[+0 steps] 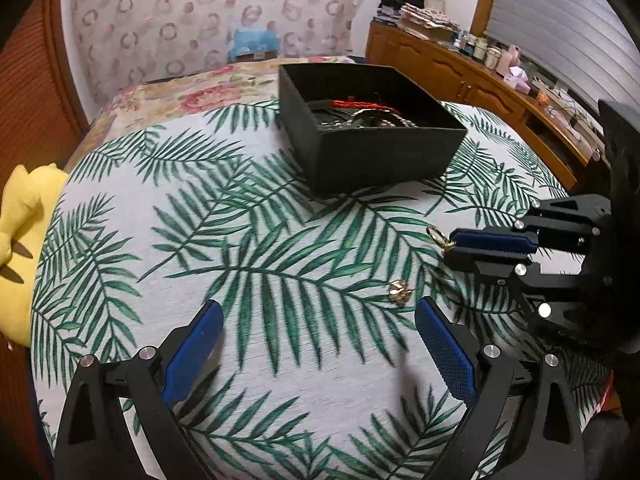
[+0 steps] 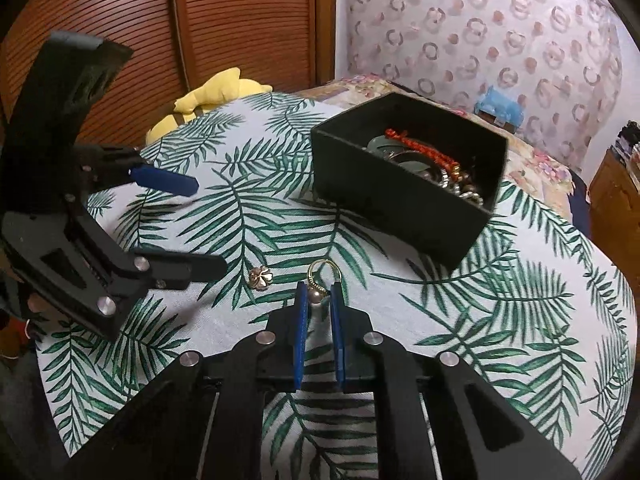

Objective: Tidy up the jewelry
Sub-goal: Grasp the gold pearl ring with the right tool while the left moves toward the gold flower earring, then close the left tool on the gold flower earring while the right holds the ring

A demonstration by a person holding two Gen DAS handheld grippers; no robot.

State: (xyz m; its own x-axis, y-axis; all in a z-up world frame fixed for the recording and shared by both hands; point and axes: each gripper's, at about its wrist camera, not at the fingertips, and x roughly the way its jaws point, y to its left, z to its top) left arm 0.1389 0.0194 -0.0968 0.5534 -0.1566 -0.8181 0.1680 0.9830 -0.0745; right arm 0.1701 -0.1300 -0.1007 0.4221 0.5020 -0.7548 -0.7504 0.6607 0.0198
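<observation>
A gold ring with a pearl [image 2: 322, 280] is pinched between the blue pads of my right gripper [image 2: 319, 294], which is shut on it just above the palm-leaf cloth [image 2: 460, 320]. In the left wrist view the ring [image 1: 437, 236] sticks out of the right gripper's [image 1: 454, 242] tips. A small gold flower piece [image 1: 399, 291] [image 2: 261, 277] lies loose on the cloth. My left gripper [image 1: 319, 304] [image 2: 210, 226] is open beside it, holding nothing. The black box [image 1: 372, 148] [image 2: 400, 208] behind holds a red cord and metal bracelets.
A yellow plush toy [image 1: 24, 208] [image 2: 212, 92] lies at the cloth's edge. A wooden dresser [image 1: 460, 68] with clutter stands beyond the box. A slatted wooden door [image 2: 200, 20] and a patterned curtain [image 1: 200, 12] close the back. A floral cover [image 1: 192, 92] lies behind the cloth.
</observation>
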